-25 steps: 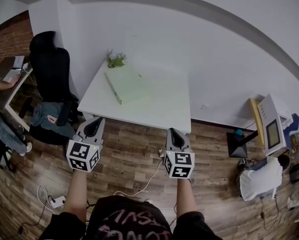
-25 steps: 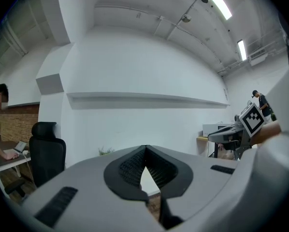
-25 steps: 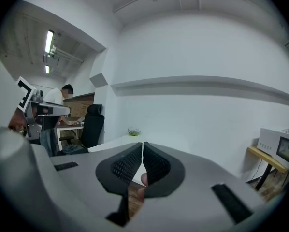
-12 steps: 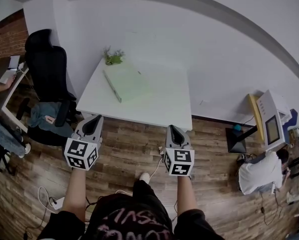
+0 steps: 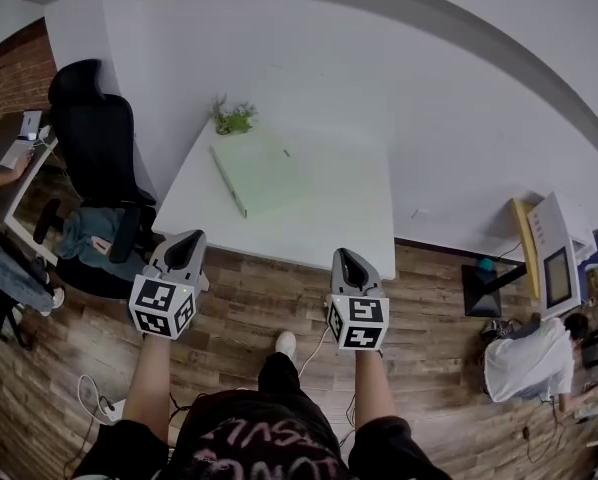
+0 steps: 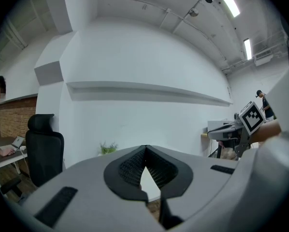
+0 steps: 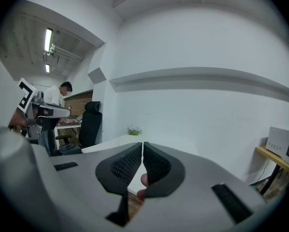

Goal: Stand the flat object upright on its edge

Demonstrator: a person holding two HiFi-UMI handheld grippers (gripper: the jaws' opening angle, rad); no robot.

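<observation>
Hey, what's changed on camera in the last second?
The person has stepped toward the white table: its near edge now sits closer to both grippers, and a white shoe has come into view between the arms. Nothing was grasped or released. The left gripper and right gripper stay shut and empty, short of the table; the green flat object still lies flat near the plant.

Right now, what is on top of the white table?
A pale green flat object lies flat on the left half of the table, and a small green plant sits at its far left corner. Anything under the flat object is covered and cannot be seen.
</observation>
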